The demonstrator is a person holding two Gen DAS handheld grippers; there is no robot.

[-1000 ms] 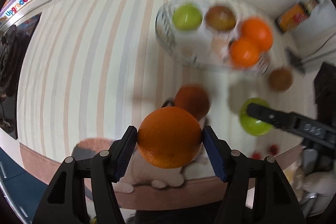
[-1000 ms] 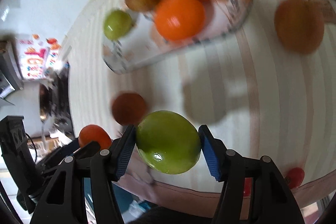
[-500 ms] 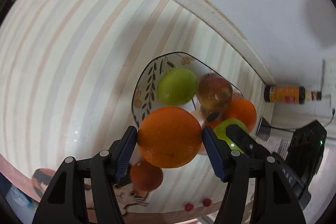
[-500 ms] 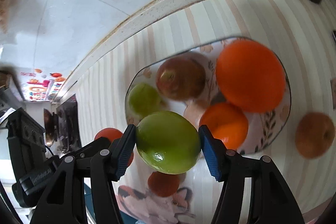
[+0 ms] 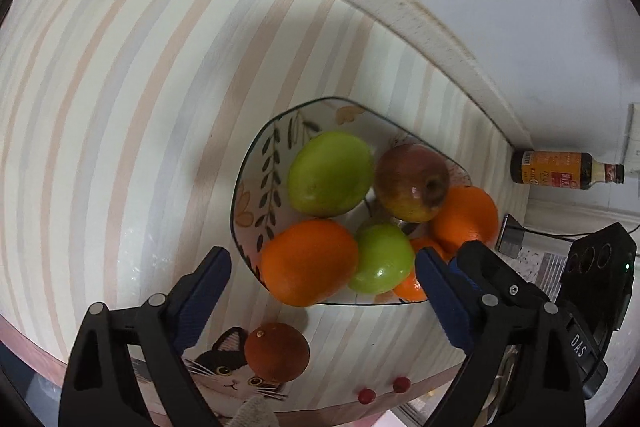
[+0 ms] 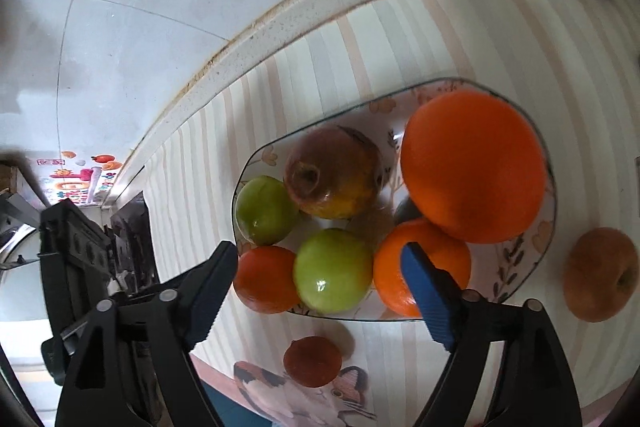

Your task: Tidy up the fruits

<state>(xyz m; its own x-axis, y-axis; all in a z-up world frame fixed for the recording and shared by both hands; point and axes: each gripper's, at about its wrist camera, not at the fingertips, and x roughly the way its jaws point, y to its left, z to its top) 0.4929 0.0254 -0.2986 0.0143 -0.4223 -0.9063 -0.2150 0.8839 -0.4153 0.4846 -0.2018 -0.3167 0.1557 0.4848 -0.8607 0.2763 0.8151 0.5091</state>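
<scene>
A patterned bowl [image 5: 256,187] [image 6: 536,247] on the striped table holds several fruits. My left gripper [image 5: 322,285] is open above its near rim, over an orange [image 5: 308,261] lying in the bowl. My right gripper [image 6: 316,287] is open over a green apple [image 6: 332,269] in the bowl. Also in the bowl are a second green apple [image 5: 330,173], a red-yellow apple [image 5: 412,183] and two more oranges [image 6: 474,167] [image 6: 416,267]. A dark red fruit [image 5: 276,351] [image 6: 312,361] lies on the table before the bowl. A brown apple [image 6: 600,273] lies right of it.
A dark sauce bottle [image 5: 564,171] lies against the wall at the right. A cat picture [image 5: 228,371] marks the table's near edge, with two small red fruits [image 5: 384,389] beside it. A stove [image 6: 128,243] stands to the left. The white wall runs behind the bowl.
Both grippers have opened. The left let its orange go into the bowl and the right let its green apple go beside it.
</scene>
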